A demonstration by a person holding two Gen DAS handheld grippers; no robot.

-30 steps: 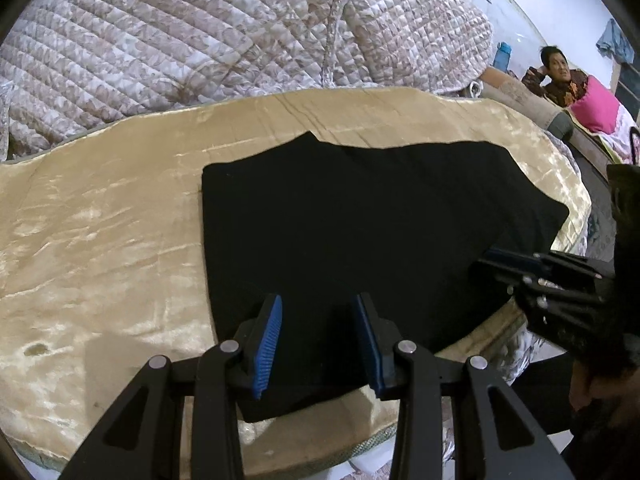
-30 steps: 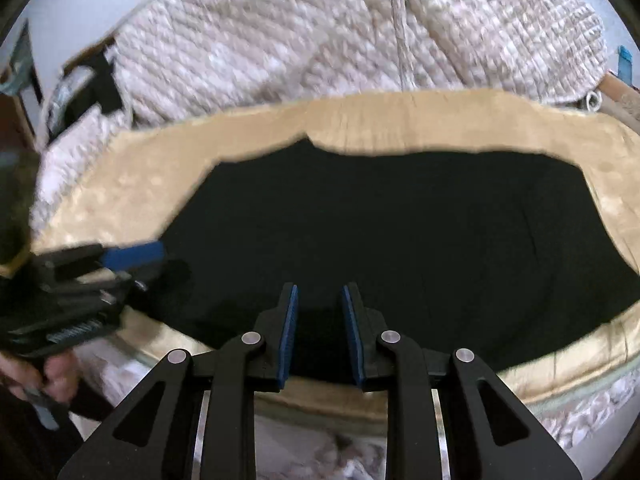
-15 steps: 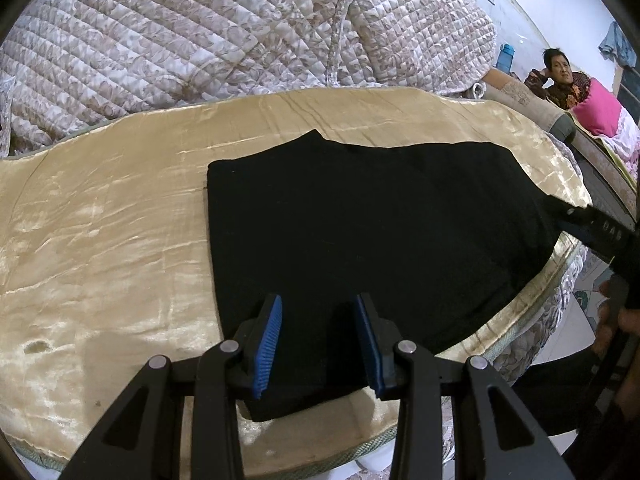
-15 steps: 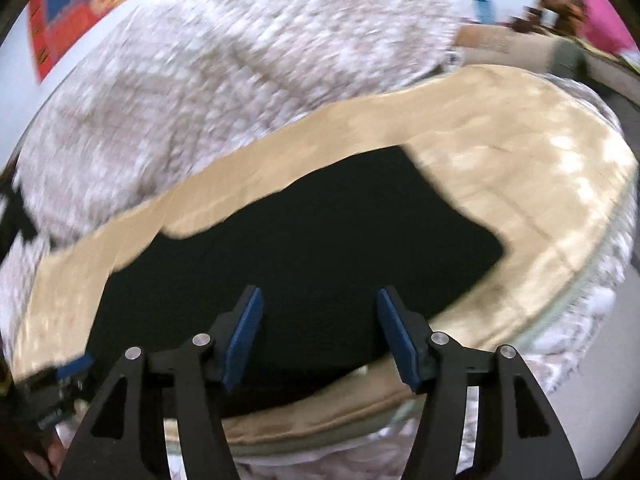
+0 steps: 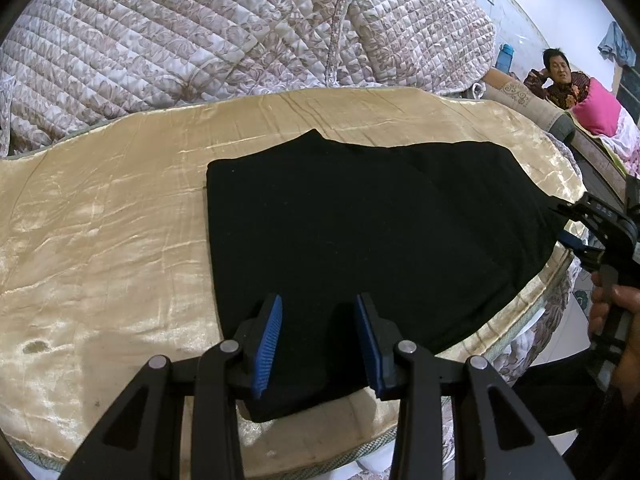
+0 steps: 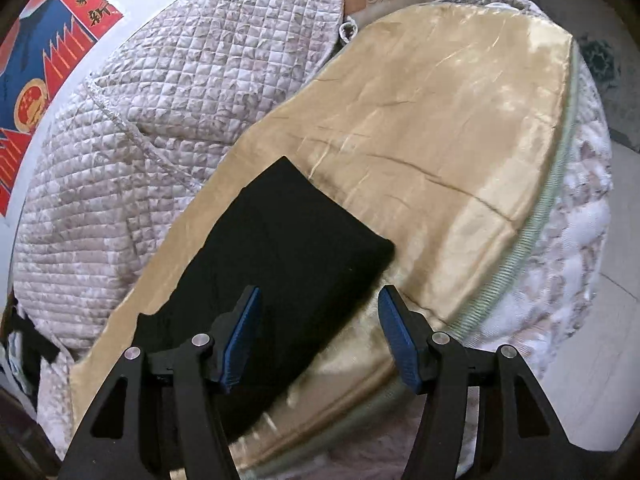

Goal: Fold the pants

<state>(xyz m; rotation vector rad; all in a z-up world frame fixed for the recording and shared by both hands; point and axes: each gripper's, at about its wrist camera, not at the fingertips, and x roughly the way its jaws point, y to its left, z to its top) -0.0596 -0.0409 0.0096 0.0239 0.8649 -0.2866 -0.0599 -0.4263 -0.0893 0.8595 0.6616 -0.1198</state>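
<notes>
Black pants [image 5: 372,232] lie folded flat on a gold satin cover [image 5: 100,240]. My left gripper [image 5: 318,340] is open and empty, just above the pants' near left corner. My right gripper [image 6: 320,340] is wide open and empty, over the pants' right end [image 6: 288,248] near the bed's front edge. It also shows in the left wrist view [image 5: 592,232] at the pants' right edge.
A quilted floral blanket [image 5: 224,32] is piled behind the cover. The bed's rounded front edge [image 6: 532,232] drops to a tiled floor [image 6: 600,352]. A person [image 5: 560,76] sits at the far right. A red and blue poster [image 6: 44,40] hangs on the wall.
My right gripper has swung to the pants' right end and opened from nearly shut to wide. The left gripper has barely moved and stays open.
</notes>
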